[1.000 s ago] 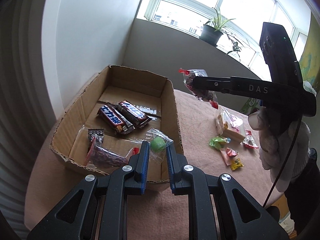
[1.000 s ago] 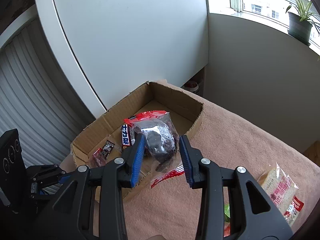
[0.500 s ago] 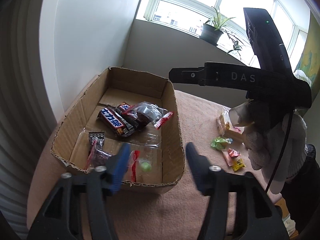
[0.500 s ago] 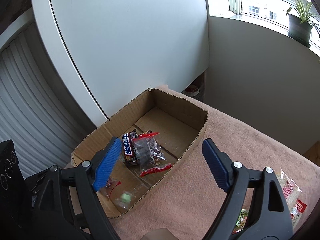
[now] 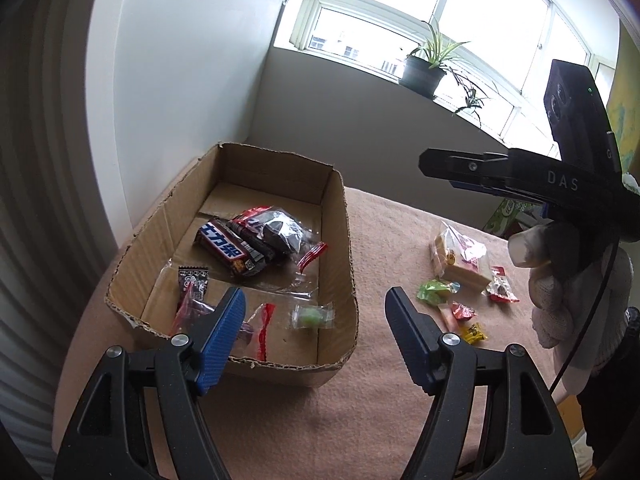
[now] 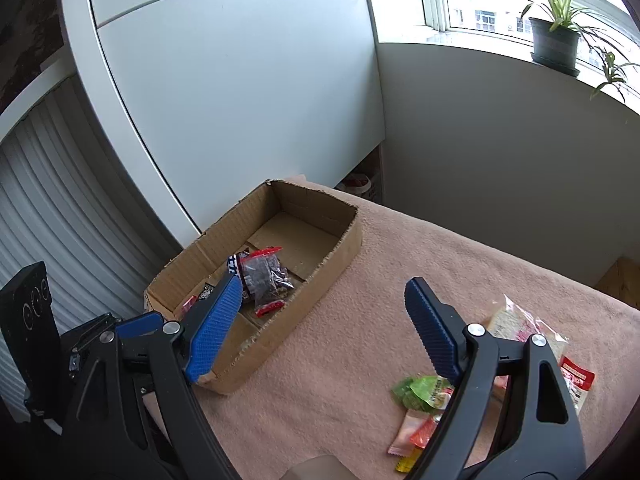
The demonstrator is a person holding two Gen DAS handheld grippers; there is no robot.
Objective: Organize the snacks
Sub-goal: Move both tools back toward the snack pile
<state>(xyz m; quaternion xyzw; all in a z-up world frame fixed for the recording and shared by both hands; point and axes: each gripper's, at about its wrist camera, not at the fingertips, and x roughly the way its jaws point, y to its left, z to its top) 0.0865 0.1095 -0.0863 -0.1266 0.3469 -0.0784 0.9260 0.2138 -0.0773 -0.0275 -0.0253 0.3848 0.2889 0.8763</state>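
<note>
Loose snacks lie on the right gripper's side, well apart from the cardboard box.

Both the left gripper point(image 5: 314, 320) and the right gripper point(image 6: 324, 322) hang with jaws wide and empty. The cardboard box point(image 5: 340, 216) on the bench point(image 5: 384, 400) already holds chocolate bars point(image 5: 230, 250) and small packets. The green candy packet point(image 6: 424, 390) lies just below the right jaws, long axis roughly across them, with the bread pack point(image 6: 516, 322) beyond; judging by this, the right gripper is nearer for the next pick.
</note>
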